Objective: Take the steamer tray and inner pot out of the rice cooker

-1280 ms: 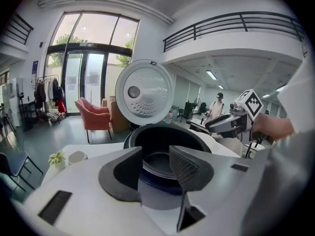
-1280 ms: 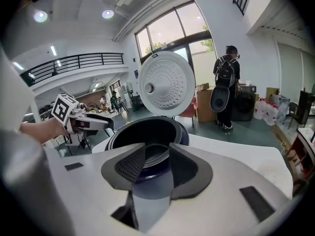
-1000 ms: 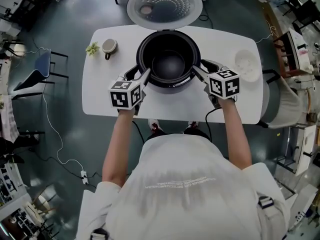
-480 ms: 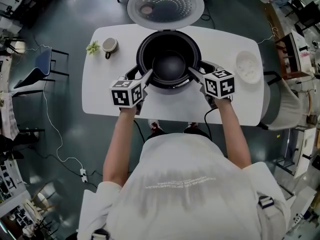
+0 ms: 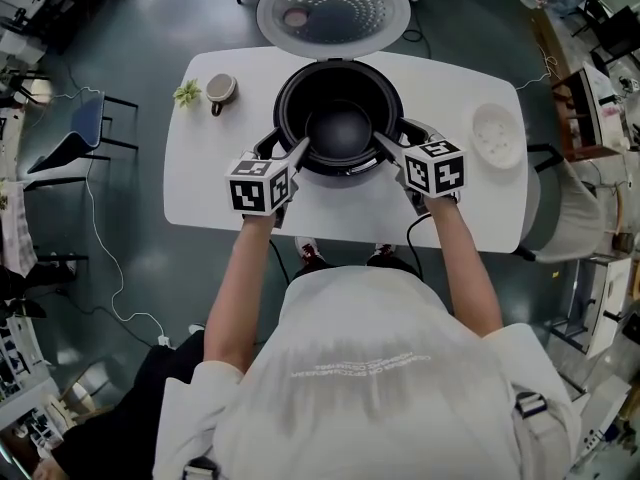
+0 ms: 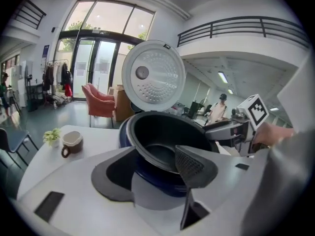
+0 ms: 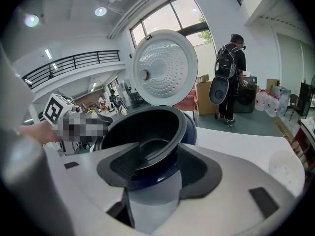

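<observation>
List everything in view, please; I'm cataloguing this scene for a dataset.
Table: one, white, centre of the head view.
Rice cooker: one, dark blue, on the table's far side.
Lid: one, white inside, swung open behind the cooker.
Inner pot: one, black, in the cooker.
Steamer tray: one, white, on the table right of the cooker.
Mug: one, brown and white, table's far left corner.
Plant: one, green, left of the mug.
Chair: one, blue, on the floor left of the table.
Left gripper: one, grey, jaws apart astride the pot's left rim.
Right gripper: one, grey, jaws opening, the pot's right rim between them.
</observation>
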Available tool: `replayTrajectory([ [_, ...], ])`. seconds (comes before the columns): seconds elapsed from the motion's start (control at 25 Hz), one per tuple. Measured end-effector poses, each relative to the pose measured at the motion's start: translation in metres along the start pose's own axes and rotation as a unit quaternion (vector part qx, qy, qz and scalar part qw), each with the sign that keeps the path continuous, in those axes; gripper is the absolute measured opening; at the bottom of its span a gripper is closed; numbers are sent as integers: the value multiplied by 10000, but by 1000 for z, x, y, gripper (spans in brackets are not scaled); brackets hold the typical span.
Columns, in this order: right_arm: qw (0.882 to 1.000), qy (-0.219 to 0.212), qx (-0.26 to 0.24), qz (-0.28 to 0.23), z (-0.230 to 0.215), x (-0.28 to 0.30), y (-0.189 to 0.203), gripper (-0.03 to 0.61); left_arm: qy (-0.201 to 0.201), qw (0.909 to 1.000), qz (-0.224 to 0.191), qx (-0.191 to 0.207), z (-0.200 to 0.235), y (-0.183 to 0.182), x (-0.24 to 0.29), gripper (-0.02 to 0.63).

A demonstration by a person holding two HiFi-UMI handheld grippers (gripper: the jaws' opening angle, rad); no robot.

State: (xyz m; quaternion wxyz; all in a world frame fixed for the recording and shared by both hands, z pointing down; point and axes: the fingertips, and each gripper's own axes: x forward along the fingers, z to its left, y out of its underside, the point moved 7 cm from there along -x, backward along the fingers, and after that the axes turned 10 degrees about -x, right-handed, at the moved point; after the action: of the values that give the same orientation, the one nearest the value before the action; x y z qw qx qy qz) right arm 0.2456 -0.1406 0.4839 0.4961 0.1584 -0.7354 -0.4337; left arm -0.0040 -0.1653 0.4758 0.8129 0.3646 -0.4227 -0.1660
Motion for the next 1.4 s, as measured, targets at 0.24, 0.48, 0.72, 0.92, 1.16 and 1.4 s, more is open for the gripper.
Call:
replayTrajectory([
  [0.24, 9999, 14, -32, -118, 4, -1, -1, 252, 27, 9992, -287, -276, -3, 0, 2, 278],
  [0.48, 9991, 45, 63, -417, 4, -8, -6, 241, 69, 9992, -325, -238, -5, 0, -2, 276],
  [0.72, 9979, 100, -115, -624, 6, -17, -14, 236, 43, 9982, -571, -176, -12, -2, -10, 276],
  [0.92, 9961, 145, -259, -830, 11, -29, -27, 236, 35, 9966, -825, 49, -20, -17, -23, 275],
  [1.16, 9925, 151, -442, -1132, 19, -45, -46, 232, -11, 9933, -1149, 128, -29, -30, -44, 275],
  [1.4, 9880, 65, -575, -1434, 29, -59, -67, 233, -33, 9895, -1438, 137, -36, -46, -68, 275],
])
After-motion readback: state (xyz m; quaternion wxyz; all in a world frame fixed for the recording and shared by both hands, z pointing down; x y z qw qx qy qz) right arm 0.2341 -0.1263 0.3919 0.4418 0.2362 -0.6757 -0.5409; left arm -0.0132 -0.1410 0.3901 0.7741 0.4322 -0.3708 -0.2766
